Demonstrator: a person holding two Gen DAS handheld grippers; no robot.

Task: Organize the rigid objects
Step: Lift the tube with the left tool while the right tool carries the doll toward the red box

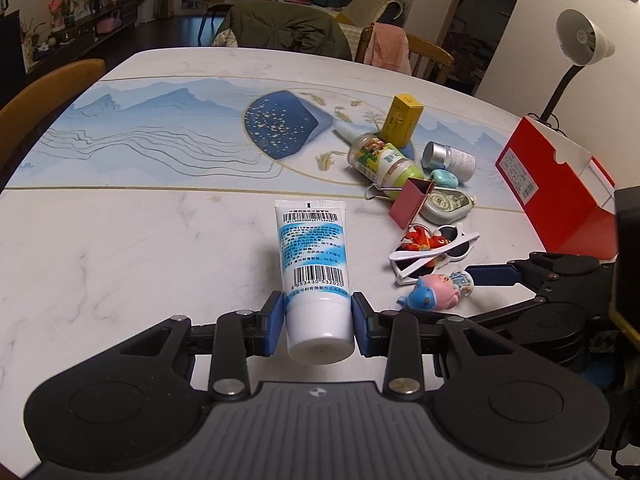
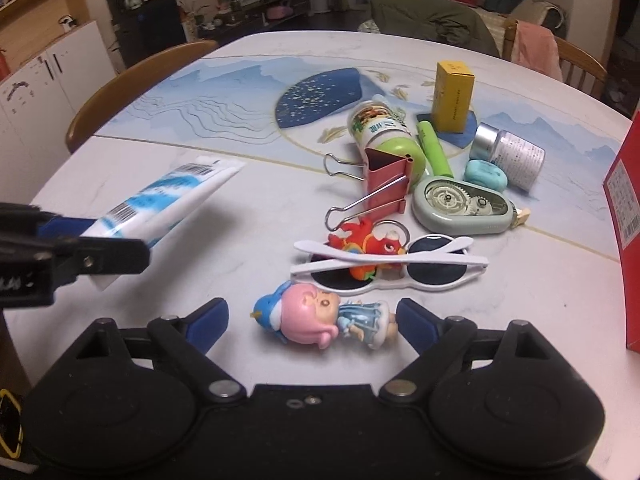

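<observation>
**Cut off, covered, unreadable**

The tall red cardboard box (image 2: 624, 216) runs off the right edge. The orange-red toy keyring figure (image 2: 374, 246) lies partly under the white-framed folded sunglasses (image 2: 400, 264). Small print on the white-and-blue plastic tube (image 1: 312, 256) is unreadable.

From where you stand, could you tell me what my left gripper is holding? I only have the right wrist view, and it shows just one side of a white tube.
Observer: The left gripper is shut on the white and blue tube near its cap end, one pad on each side.
Operator: Thank you. Which way does the tube's cap face?
Observer: The cap points back toward the left camera; the crimped end points away, over the table.
Operator: And is there print on the side I cannot see?
Observer: Yes, two barcodes, one near the crimp and one lower down, with small text between.
Operator: Is my right gripper visible to you there?
Observer: Yes. One blue finger of the right gripper shows just right of the pink-haired doll.
</observation>
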